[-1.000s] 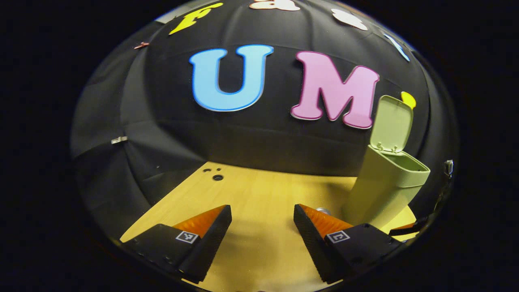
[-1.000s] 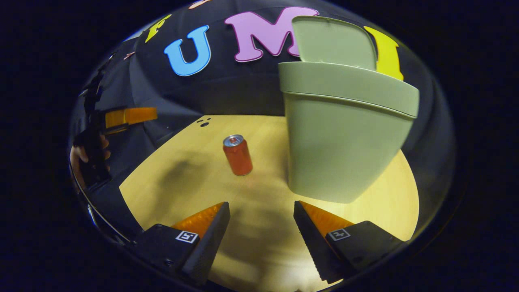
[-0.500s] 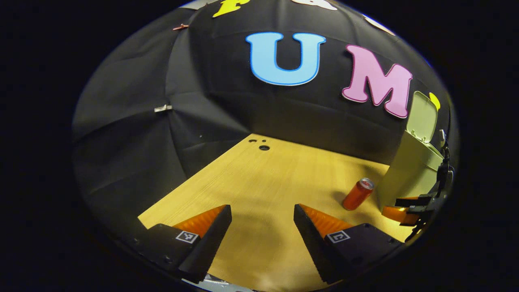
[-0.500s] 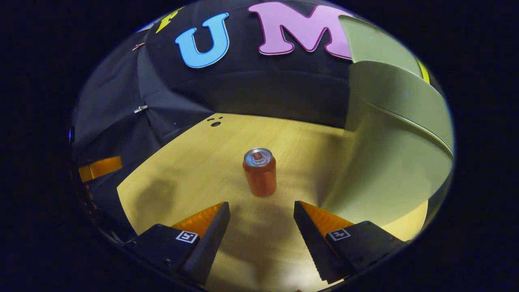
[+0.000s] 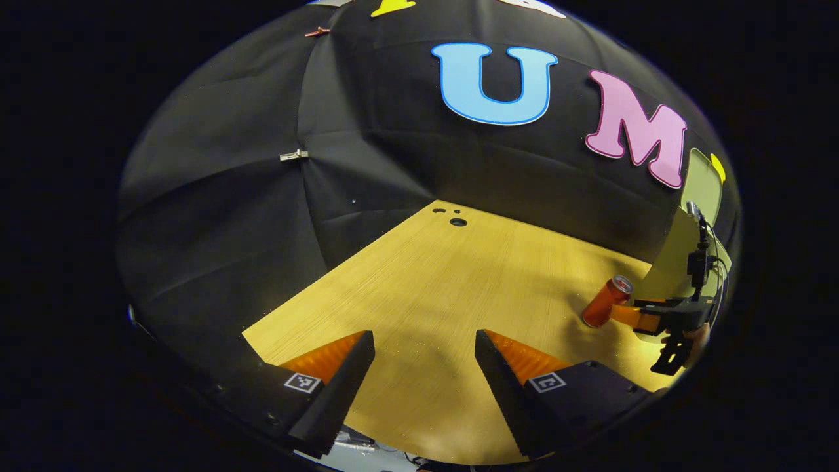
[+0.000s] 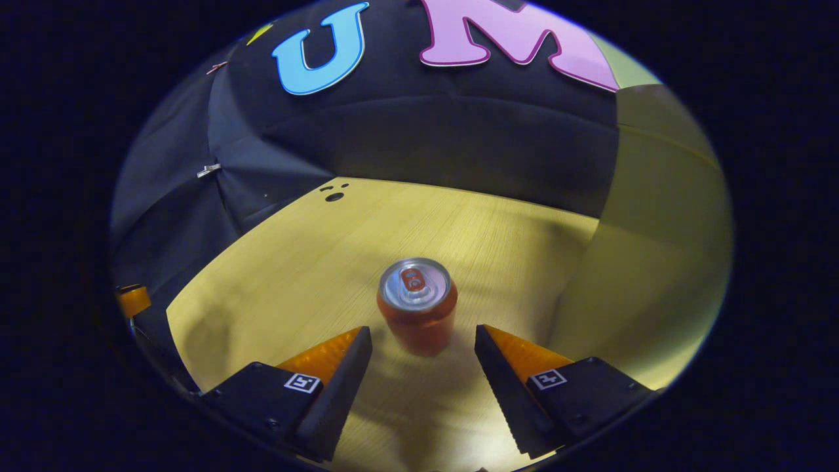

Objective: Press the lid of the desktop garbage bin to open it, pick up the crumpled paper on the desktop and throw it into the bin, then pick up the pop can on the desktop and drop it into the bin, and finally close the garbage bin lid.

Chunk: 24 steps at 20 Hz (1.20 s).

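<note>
One can: the pop can (image 6: pixel 417 305) is seen upright on the tabletop (image 6: pixel 314 262), just beside the garbage bin (image 6: pixel 655 249), whose lid (image 5: pixel 702 183) is raised.
Right hand-held gripper (image 6: pixel 423 344): fingers are spread, nothing is held; the can sits just ahead of the gap.
Left hand-held gripper (image 5: pixel 425 351): fingers are spread and empty, well apart from the can.
Handling: thin, smooth metal is judged light, slippery and easily dented.
Hold: the mid-wall is best taken, squarely, with modest squeeze.
</note>
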Each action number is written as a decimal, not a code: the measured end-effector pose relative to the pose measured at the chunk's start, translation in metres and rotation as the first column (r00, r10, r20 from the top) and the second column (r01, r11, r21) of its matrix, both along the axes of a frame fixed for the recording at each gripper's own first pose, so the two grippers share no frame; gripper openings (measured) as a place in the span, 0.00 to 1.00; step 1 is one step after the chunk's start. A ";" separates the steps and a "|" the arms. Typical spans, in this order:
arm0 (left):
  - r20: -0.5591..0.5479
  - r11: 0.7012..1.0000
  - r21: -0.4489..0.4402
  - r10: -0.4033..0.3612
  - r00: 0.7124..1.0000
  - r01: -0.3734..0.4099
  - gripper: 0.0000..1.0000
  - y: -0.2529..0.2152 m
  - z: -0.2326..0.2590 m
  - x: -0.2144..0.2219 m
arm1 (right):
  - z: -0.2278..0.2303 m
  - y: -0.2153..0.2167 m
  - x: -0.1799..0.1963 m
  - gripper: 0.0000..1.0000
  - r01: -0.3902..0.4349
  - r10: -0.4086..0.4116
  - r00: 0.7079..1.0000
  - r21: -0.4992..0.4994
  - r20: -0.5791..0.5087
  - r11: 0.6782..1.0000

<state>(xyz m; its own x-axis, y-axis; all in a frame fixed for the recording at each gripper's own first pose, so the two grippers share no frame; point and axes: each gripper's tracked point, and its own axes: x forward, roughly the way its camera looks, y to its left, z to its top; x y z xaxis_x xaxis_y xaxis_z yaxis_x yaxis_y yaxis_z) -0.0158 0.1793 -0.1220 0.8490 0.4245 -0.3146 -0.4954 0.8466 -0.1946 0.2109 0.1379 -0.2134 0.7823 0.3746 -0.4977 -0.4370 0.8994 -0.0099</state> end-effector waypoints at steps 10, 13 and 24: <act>-0.032 1.000 0.000 0.013 0.999 -0.013 0.99 -0.010 -0.005 -0.008 | -0.018 0.019 0.027 0.99 -0.008 0.008 1.000 -0.012 -0.021 1.000; -0.036 1.000 0.014 0.000 0.999 0.001 0.99 -0.015 -0.001 -0.007 | -0.022 0.021 0.030 0.88 -0.016 0.016 1.000 -0.036 -0.012 0.999; -0.013 0.998 0.034 -0.052 0.999 0.053 0.99 -0.043 0.008 0.000 | 0.046 0.037 -0.015 0.83 -0.180 0.183 0.978 -0.036 0.101 0.983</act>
<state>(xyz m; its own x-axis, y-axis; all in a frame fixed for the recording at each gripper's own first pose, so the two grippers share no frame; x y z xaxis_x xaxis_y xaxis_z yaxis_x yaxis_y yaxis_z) -0.0154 0.1365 -0.1142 0.8666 0.3900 -0.3112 -0.4522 0.8775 -0.1596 0.1962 0.1747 -0.1678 0.7503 0.5028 -0.4292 -0.5882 0.8041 -0.0863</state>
